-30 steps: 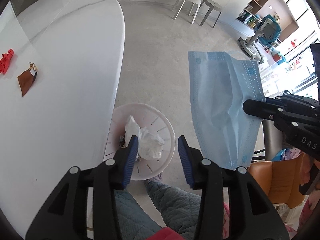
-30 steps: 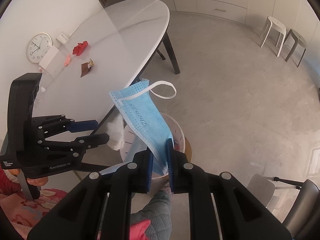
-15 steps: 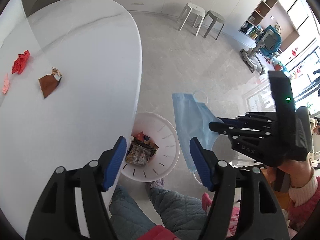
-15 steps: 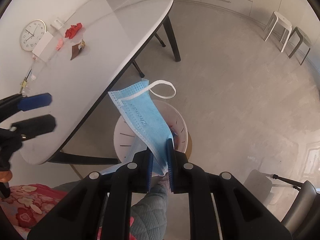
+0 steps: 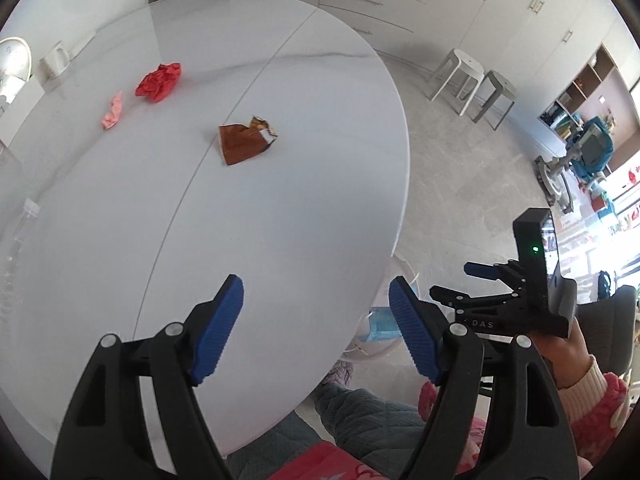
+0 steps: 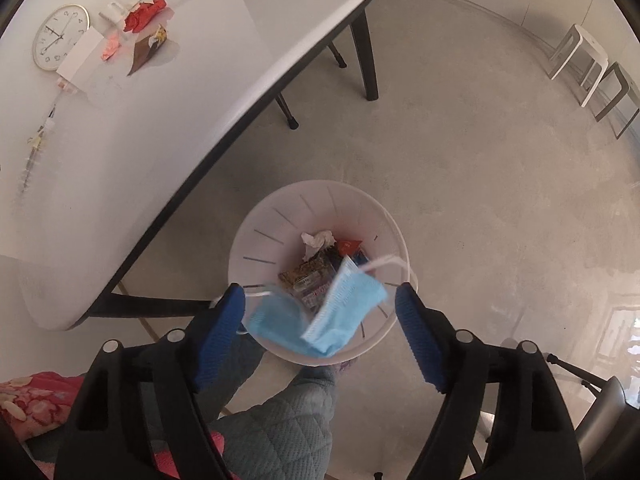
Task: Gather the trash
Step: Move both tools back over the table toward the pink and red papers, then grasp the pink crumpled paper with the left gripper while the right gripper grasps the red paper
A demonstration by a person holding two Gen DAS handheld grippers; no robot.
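While the left view looks down over the tabletop [image 5: 280, 200], our left gripper [image 5: 316, 328] has its jaws spread wide, just opened further, with nothing between them. Three scraps wait on the tabletop: a brown wrapper [image 5: 244, 146] near the middle, and a red wad [image 5: 158, 82] and a pink scrap [image 5: 113, 110] toward the far left edge. Past the right edge we glimpse the bin [image 5: 380, 340] on the floor and our right gripper [image 5: 472, 280] above it, held in a hand [image 5: 568, 348].

In the right view, our right gripper [image 6: 320, 320] has just sprung open, and its jaws stand wide. The mask [image 6: 320, 316] hangs loose between them; neither pad presses on it, and it sits crumpled over the near rim of the bin [image 6: 256, 220], which already holds a tissue [image 6: 318, 240] and packets [image 6: 312, 276].

We judge that the mask drop is finishing and the left gripper is turning to the next pickup. The wrapper is the nearest piece. It lies flat, so we should come down steeply over its raised folded end and pinch there.
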